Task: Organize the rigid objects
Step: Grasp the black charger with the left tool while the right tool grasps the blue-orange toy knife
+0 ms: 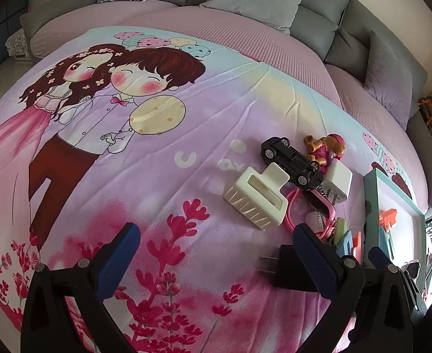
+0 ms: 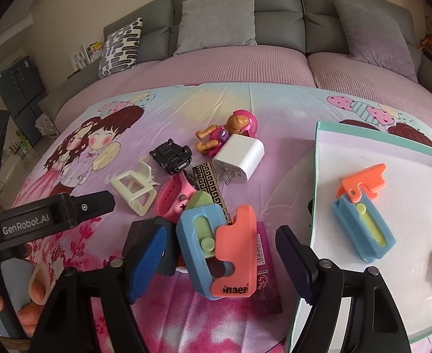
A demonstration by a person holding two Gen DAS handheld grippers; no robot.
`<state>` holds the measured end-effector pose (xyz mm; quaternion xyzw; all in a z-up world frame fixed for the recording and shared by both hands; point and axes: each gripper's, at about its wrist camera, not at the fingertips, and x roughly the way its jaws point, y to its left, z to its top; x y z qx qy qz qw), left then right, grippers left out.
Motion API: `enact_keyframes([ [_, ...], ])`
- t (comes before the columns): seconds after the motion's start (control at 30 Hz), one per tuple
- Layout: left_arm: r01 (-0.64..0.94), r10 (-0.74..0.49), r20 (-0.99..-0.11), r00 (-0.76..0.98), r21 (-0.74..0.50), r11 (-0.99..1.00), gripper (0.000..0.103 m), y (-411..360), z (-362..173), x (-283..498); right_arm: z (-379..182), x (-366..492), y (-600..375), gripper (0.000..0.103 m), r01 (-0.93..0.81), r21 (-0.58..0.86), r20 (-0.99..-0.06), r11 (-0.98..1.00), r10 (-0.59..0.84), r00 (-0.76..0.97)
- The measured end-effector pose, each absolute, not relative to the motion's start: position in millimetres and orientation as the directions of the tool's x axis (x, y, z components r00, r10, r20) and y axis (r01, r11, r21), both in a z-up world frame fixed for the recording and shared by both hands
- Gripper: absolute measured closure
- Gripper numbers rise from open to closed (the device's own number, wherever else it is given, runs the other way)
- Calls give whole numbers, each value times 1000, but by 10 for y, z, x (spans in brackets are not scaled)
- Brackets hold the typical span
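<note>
On the printed bedsheet, my right gripper [image 2: 222, 257] stands open astride a blue-and-orange slider toy [image 2: 216, 250], its pads clear of the toy on both sides. A purple lighter [image 2: 264, 267] lies under the toy's right edge. A second slider toy [image 2: 363, 220] lies in the teal-rimmed white tray [image 2: 407, 270] to the right. My left gripper [image 1: 219, 254] is open over the sheet, with a black plug adapter [image 1: 283, 270] just inside its right finger [image 1: 313, 259].
Beyond the grippers is a loose pile: cream claw clip [image 1: 257, 197], black toy car [image 1: 292, 161], pink pup figure [image 2: 230, 132], white charger [image 2: 241, 158], pink watch [image 2: 172, 200], patterned lighter [image 2: 210, 185]. A person's fingers [image 2: 36, 288] show bottom left. Sofa cushions [image 2: 216, 20] stand behind.
</note>
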<state>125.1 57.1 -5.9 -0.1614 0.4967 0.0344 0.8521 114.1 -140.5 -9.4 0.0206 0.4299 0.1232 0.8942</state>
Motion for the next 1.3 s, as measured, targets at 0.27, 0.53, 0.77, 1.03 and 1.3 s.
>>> enact_keyframes([
  [0.27,-156,-175,-854,490,-283,946,0,445,-56,1270,-208,1182,-1428,31,-185,153,-794,971,232,562],
  [0.53,-66,-262,-855,448,-324,944,0,230,-94,1287,-216,1191,-1417,33,-188,137,-800,972,221,558],
  [0.77,-27,-276,-871,407,-313,949,0,80,-187,1303,-225,1187,-1442,41,-194,164,-798,967,245,551],
  [1.03,-9,-329,-859,394,-361,933,34,39,-222,1331,-226,1176,-1427,41,-206,148,-797,967,240,554],
  [1.3,8,-316,-852,419,-344,939,36,-43,-186,1315,-220,1177,-1451,42,-200,165,-794,966,250,554],
])
